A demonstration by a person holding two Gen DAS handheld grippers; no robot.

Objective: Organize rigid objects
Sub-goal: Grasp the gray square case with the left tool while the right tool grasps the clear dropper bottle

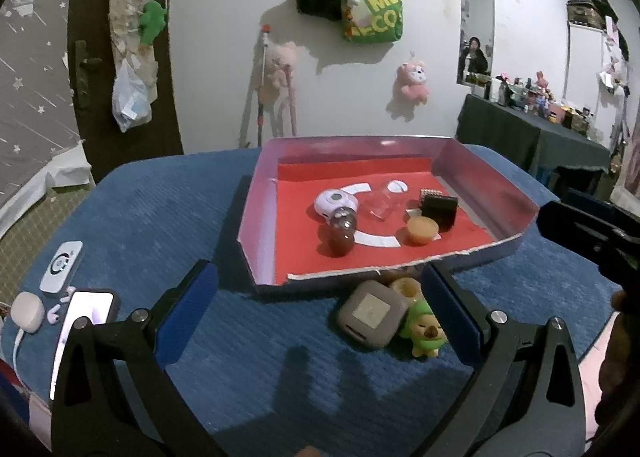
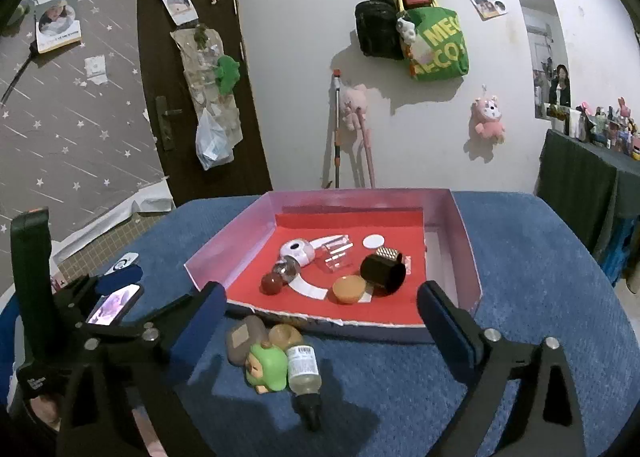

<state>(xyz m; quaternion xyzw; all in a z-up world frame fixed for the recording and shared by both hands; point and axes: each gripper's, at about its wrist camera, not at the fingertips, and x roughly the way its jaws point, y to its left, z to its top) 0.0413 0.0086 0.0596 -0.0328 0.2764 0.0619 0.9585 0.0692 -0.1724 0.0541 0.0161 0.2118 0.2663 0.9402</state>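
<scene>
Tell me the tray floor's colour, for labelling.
Red, with white shapes; tray shows best in right wrist view.

We see the left gripper, fingers spread wide and empty, above a blue cloth. Between the fingertips lie a grey square case and a green-hooded figurine, touching each other, just before the red-floored tray, which holds a black box and an orange cap.
</scene>
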